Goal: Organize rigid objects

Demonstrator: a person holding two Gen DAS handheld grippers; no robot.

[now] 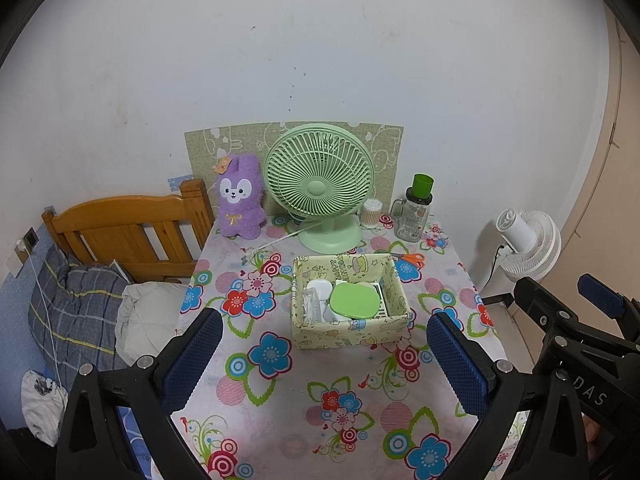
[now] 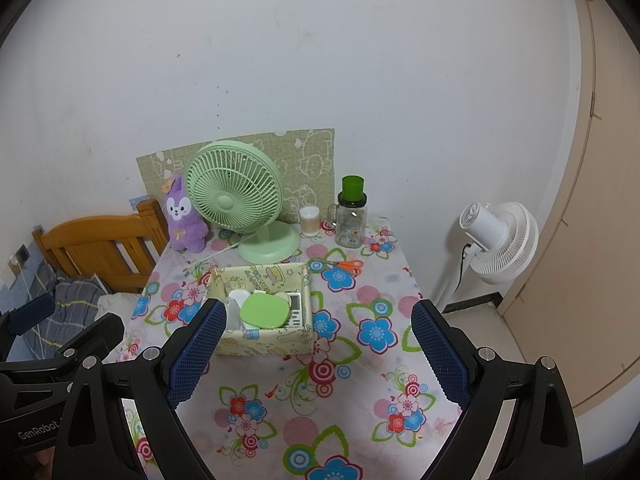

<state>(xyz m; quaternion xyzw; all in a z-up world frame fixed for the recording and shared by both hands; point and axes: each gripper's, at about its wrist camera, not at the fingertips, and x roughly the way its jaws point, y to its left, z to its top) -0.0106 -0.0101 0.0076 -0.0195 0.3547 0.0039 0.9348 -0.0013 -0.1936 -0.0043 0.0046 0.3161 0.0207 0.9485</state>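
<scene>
A pale yellow patterned box [image 1: 352,334] [image 2: 266,338] sits mid-table on the floral tablecloth. It holds a round green lid [image 1: 354,300] [image 2: 265,310], white items [image 1: 319,286] and a small white device with a screen [image 2: 295,304]. Orange-handled scissors [image 1: 412,259] [image 2: 347,266] lie on the cloth behind the box to the right. My left gripper [image 1: 324,360] is open and empty, held above the table in front of the box. My right gripper [image 2: 318,350] is open and empty, in front of the box and a little right of it.
At the back stand a purple plush rabbit [image 1: 240,198], a green desk fan [image 1: 320,184], a cotton-swab jar [image 1: 371,213] and a glass jar with green lid [image 1: 416,210]. A wooden bed headboard [image 1: 120,232] is at the left, a white floor fan [image 1: 528,242] at the right.
</scene>
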